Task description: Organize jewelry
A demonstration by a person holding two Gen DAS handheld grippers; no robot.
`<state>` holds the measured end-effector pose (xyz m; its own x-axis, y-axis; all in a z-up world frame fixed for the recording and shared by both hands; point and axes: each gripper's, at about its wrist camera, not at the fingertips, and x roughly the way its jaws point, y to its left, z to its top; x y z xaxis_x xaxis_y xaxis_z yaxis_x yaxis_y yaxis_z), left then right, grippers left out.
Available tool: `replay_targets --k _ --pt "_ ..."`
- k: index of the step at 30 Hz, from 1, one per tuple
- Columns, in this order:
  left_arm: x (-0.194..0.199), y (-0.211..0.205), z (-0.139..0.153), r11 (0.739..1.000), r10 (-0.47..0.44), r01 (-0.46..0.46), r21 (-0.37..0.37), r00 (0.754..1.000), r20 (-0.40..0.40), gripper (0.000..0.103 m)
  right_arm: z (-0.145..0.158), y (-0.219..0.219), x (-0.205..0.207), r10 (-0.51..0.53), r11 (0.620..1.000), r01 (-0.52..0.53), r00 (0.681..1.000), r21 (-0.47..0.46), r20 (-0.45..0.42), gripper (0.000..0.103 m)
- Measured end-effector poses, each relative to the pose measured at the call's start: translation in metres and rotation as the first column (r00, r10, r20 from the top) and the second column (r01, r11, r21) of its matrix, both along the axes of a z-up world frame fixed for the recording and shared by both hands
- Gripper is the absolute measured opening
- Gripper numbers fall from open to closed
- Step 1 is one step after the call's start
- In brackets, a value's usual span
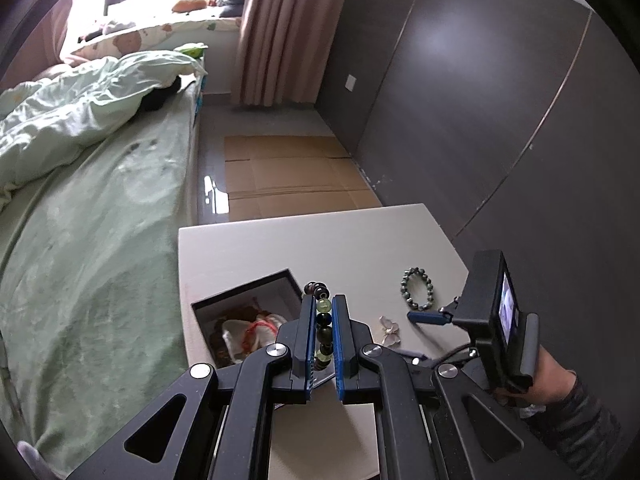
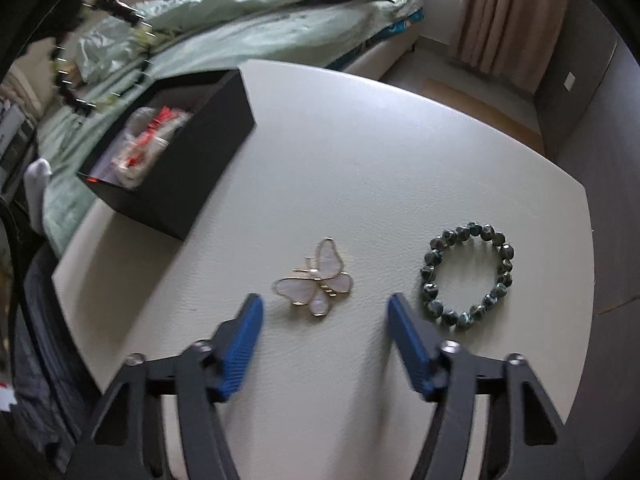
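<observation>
From the left wrist we see our left claw (image 1: 323,312) pinching a bracelet of mixed beads (image 1: 323,322) between its blue ribbed pads: round beads, some dark and glossy, some pale translucent green, strung in a line that runs up past the fingertips. It is held above the near corner of an open black box (image 1: 291,280), whose matte square walls frame white pouches tied with red cord (image 1: 256,330). The box sits on a smooth off-white bench (image 1: 320,240). Further right on the bench lies a ring of dark green beads (image 1: 417,289), and nearer us a pale butterfly brooch (image 1: 390,328). Our right claw (image 1: 425,317) comes in from the right, one blue finger close to the brooch, its black camera housing blocking part of the bench edge. A bed with crumpled mint bedding (image 1: 80,160) runs along the left, flattened cardboard (image 1: 288,176) lies on the floor beyond.

From the right wrist, our right claw (image 2: 324,312) is spread wide, its fingers either side of the butterfly brooch (image 2: 316,282), which has pearly wings edged in thin gold wire. The dark green bracelet (image 2: 466,274), faceted and mottled, lies flat just right of the right finger. The black box (image 2: 192,176) stands well apart at upper left; the held mixed bracelet (image 2: 100,52) hangs blurred above it.
</observation>
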<state>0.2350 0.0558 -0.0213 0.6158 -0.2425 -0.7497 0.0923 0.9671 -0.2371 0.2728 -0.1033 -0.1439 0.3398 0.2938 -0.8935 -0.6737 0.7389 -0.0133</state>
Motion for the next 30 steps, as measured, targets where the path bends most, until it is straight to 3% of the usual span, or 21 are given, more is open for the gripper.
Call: replay_targets --k 10,20,30 --pt "-0.003 0.012 -0.006 1.0 0.016 -0.016 -0.018 1.0 -0.011 0.008 0.002 0.008 0.019 -0.022 1.0 0.022 0.999 0.004 0.03 0.05" --pt "-0.006 0.016 -0.008 0.999 0.018 -0.019 -0.032 1.0 -0.013 0.008 0.002 0.012 0.023 -0.076 0.995 0.075 0.997 0.062 0.002 0.049" --pt "-0.013 0.026 -0.006 0.999 0.04 -0.04 -0.035 0.999 -0.008 0.008 -0.001 0.028 0.024 -0.072 0.997 0.073 0.997 -0.007 0.029 0.048"
